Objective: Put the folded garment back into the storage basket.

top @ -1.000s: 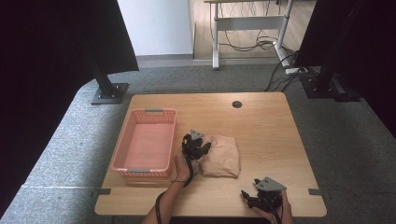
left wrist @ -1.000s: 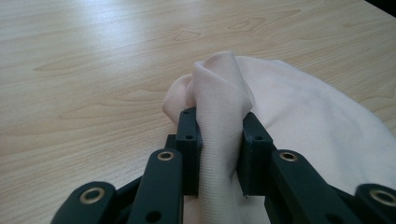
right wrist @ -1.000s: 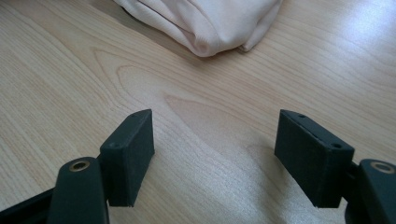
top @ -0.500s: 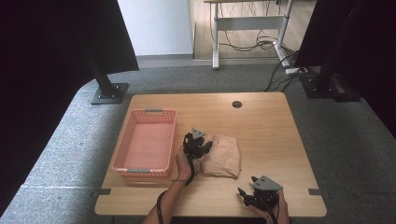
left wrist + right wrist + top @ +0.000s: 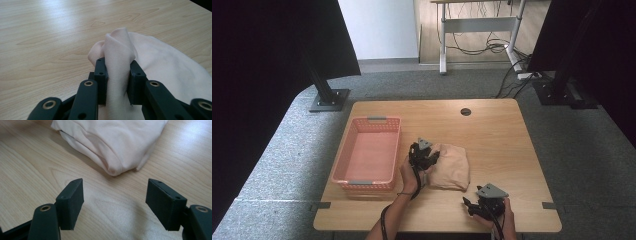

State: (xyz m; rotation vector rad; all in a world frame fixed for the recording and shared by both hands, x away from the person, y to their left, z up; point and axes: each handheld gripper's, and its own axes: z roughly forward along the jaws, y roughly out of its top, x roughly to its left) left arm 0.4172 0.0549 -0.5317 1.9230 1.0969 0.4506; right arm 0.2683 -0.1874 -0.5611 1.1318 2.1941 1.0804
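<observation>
Bare light wooden tabletop [image 5: 502,130]: open across the far and right portions, a small dark round grommet hole [image 5: 466,111] lying flush near the far edge. Left portion taken by a pink rectangular plastic basket [image 5: 368,153] with raised walls and an unfilled interior. Centre blocked by a folded pale peach cloth [image 5: 452,170], the left gripper [image 5: 117,80] clamped on its near-left fold. Clear wood strip lies between the cloth and the spread-jawed right gripper [image 5: 115,202] at the near edge.

One folded cloth [image 5: 451,170], one pink basket [image 5: 343,167], two tongs (both black), one table [image 5: 492,130].
</observation>
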